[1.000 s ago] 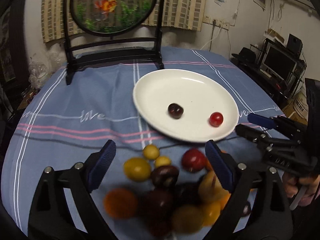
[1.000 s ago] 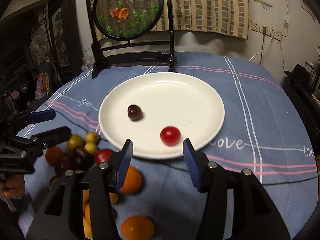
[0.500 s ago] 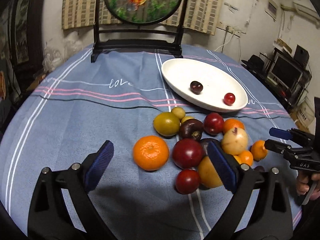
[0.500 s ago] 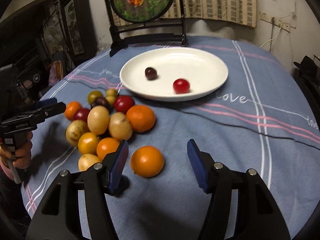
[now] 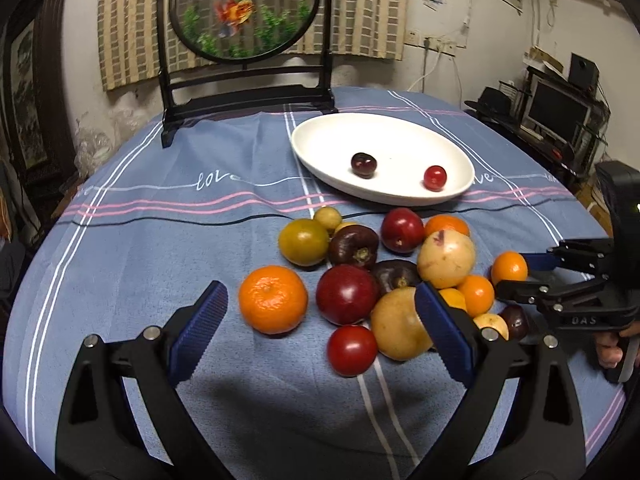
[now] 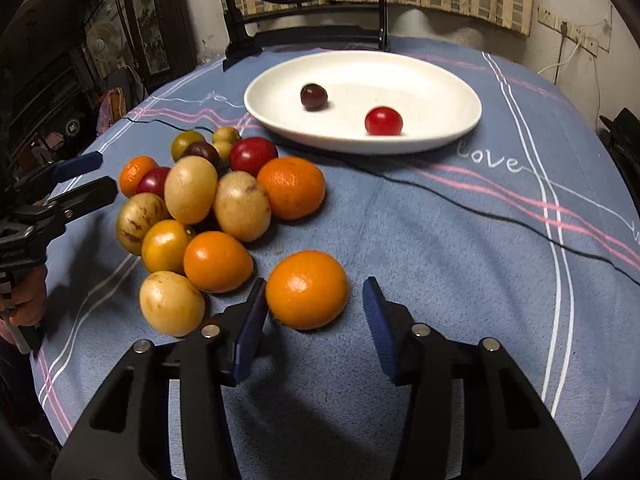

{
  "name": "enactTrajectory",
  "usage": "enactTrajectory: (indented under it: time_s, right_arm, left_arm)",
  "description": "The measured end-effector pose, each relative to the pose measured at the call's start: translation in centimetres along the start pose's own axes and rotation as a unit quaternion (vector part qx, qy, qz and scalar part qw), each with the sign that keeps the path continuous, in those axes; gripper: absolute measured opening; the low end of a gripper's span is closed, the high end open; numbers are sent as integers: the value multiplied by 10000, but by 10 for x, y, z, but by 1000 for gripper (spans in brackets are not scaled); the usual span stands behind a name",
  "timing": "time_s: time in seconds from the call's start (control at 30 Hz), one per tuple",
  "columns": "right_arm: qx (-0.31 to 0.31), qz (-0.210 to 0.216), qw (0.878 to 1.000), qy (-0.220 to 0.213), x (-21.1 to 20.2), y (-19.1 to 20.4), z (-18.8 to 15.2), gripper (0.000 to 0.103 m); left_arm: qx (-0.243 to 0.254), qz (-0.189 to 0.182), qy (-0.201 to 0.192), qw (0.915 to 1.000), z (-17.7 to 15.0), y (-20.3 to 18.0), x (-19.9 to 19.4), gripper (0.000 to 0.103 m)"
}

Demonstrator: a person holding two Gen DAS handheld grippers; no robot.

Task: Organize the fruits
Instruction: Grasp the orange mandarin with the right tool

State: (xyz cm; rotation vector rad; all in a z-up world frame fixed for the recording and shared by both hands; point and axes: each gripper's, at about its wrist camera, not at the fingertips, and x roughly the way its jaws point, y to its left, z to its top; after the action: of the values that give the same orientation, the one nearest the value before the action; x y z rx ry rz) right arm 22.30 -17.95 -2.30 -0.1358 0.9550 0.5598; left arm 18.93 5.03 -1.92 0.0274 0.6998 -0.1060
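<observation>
A round desk (image 6: 460,240) covered by a blue cloth with pink and white stripes is seen in both views. A white plate (image 6: 448,84) lies in the upper middle of the right wrist view, and two small fruits are carried on it: a dark cherry (image 6: 314,96) and a red cherry tomato (image 6: 383,121), set apart from each other. A heap of fruit (image 6: 200,200) is spread on the cloth at the left centre of that view, below and left of the plate; oranges, yellow-brown fruits, dark plums and red ones are packed together and touching.

One orange (image 6: 307,289) lies alone, just right of the heap, at the lower middle of the frame. It is flanked by the blue pads of the right gripper (image 6: 316,328), whose jaws are closing; the left pad is at the orange's side, while a gap is left at the right pad, so no grip is shown.

In the left wrist view, the left gripper (image 5: 320,332) is held wide open at the lower centre, above a large orange (image 5: 273,299) and a red tomato (image 5: 352,350), with nothing pressed between its pads. A framed goldfish screen (image 5: 244,8) stands at the far edge of the desk.
</observation>
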Motion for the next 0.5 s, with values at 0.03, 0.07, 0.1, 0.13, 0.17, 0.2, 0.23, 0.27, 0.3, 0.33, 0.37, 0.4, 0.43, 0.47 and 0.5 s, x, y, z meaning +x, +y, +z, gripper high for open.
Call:
enactTrajectory:
  time_s: [0.03,0.07,0.1,0.13,0.17,0.2,0.23,0.27,0.3,0.33,0.37,0.4,0.43,0.47,0.5]
  right_arm:
    - [-5,-5,10000,10,1,1,0,50]
    - [-13,-12,10000,8,1,1,0,47]
    - [-19,23,10000,-5,1,1,0,42]
    - [-16,74,10000,-18,0,1,0,40]
    - [-13,89,10000,-29,0,2,0,40]
    - [-6,89,10000,-32,0,2,0,40]
    - [9,99,9999,-37,1,2,0,40]
    - [31,98,9999,-44,0,1,1,40]
    - [63,71,9999,-56,0,0,1,40]
    - [92,46,9999,-69,0,-1,1,40]
    - [122,26,9999,-80,-1,-2,1,40]
    - [155,12,9998,-87,-1,-4,1,40]
    - [175,1,9998,-86,-2,-5,1,40]
    - [179,-13,9998,-82,-2,-6,1,40]
    - [177,-14,9998,-76,-1,-6,1,40]
  left_arm:
    - [66,-5,-10,10000,0,-3,0,96]
    - [129,-11,-21,9999,-1,-5,-1,96]
    - [216,-23,-35,9998,-2,-8,-1,96]
    - [292,-45,-46,9996,-2,-11,-1,96]
    - [397,-78,-60,9992,-4,-14,-2,96]
    - [472,-94,-70,9988,-5,-17,-2,96]
    - [576,-118,-83,9982,-6,-21,-3,96]
    - [678,-142,-94,9976,-7,-24,-3,96]
    - [810,-181,-110,9965,-8,-29,-4,96]
    - [921,-248,-139,9953,-10,-33,-6,96]
    - [1001,-324,-169,9943,-10,-36,-8,96]
    - [1047,-390,-182,9936,-11,-37,-8,96]
    - [1064,-428,-172,9933,-11,-37,-8,96]
    - [1070,-463,-136,9931,-11,-38,-7,95]
    - [1063,-479,-107,9931,-11,-37,-6,94]
